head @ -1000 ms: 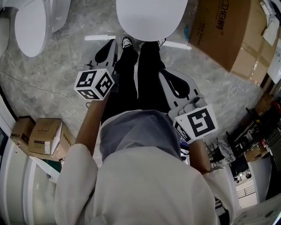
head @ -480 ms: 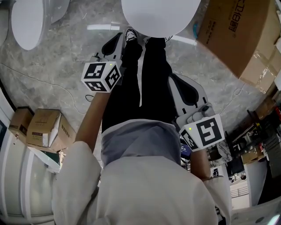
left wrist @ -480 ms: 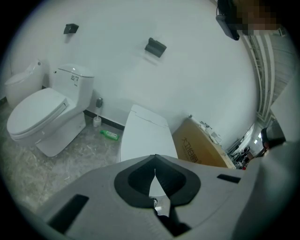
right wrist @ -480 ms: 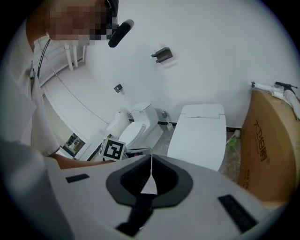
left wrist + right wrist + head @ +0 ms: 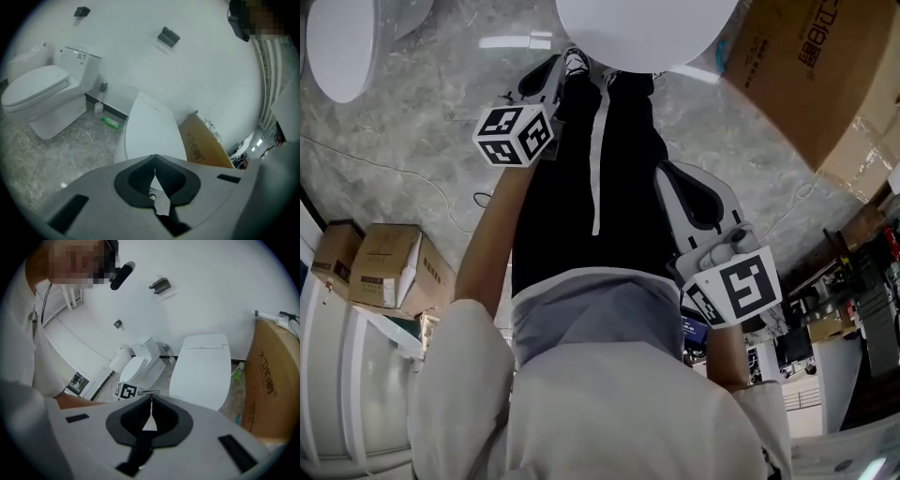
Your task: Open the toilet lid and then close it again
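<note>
The toilet in front of me has its white lid [image 5: 647, 28] down; it shows as a closed lid [image 5: 150, 133] in the left gripper view and as a lid [image 5: 204, 366] in the right gripper view. My left gripper [image 5: 555, 67] hangs just short of the lid's near edge, jaws shut and empty, tips [image 5: 155, 157] meeting. My right gripper [image 5: 667, 173] is further back beside my right leg, also shut with nothing in it, its gripper tips [image 5: 151, 398] closed. Neither touches the lid.
A large cardboard box [image 5: 806, 66] leans right of the toilet. A second toilet [image 5: 42, 89] stands to the left, with a green bottle [image 5: 111, 123] by the wall between them. Small boxes [image 5: 384, 272] sit on the floor at my left, near a thin cable.
My left gripper has sunk and moved forward toward the lid's near edge. The right gripper has lowered a little. Both stay shut.
</note>
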`<state>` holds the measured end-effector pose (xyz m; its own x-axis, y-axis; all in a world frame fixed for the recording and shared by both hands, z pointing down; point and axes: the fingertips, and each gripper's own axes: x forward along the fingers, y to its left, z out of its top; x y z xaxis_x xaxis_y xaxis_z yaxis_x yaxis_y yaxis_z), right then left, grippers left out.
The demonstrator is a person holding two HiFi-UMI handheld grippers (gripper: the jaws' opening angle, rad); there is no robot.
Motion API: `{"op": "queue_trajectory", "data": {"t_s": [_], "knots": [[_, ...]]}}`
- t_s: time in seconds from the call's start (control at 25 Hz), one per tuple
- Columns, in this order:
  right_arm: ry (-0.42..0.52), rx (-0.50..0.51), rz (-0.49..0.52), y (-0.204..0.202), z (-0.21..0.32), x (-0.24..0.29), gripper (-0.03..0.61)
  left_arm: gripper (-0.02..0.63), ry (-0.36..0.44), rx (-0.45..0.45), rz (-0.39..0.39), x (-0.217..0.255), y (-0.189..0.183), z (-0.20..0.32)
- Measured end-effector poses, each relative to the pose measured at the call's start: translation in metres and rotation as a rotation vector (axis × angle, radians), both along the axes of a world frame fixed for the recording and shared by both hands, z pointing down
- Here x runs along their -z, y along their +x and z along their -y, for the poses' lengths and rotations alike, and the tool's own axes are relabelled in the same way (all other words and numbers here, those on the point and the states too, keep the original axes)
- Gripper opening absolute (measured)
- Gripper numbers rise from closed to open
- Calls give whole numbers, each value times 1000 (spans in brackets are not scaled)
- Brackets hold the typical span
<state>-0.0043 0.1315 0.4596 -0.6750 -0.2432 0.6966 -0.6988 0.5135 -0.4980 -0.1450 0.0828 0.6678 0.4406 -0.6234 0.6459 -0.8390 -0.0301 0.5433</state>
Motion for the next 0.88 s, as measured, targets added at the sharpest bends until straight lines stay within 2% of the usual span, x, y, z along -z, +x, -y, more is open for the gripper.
{"op": "queue_trajectory", "data": {"t_s": [0.2, 0.36, 0.44, 0.48, 0.68, 0.88], "knots": [[-32, 14, 9, -3, -6, -12, 12, 8, -41, 36, -83, -31, 3, -1], [-47, 21, -18, 3, -7, -22, 12, 14, -99, 78, -117, -58, 3, -5], [-58, 16, -21, 8, -7, -26, 12, 99, -124, 104, -155, -69, 6, -5], [-65, 18, -24, 9, -7, -28, 12, 120, -134, 116, -173, -74, 7, -4], [-92, 20, -39, 11, -5, -37, 12, 146, -162, 151, -217, -96, 7, 3], [-130, 1, -27, 10, -6, -43, 12, 190, -199, 218, -336, -112, 7, 10]]}}
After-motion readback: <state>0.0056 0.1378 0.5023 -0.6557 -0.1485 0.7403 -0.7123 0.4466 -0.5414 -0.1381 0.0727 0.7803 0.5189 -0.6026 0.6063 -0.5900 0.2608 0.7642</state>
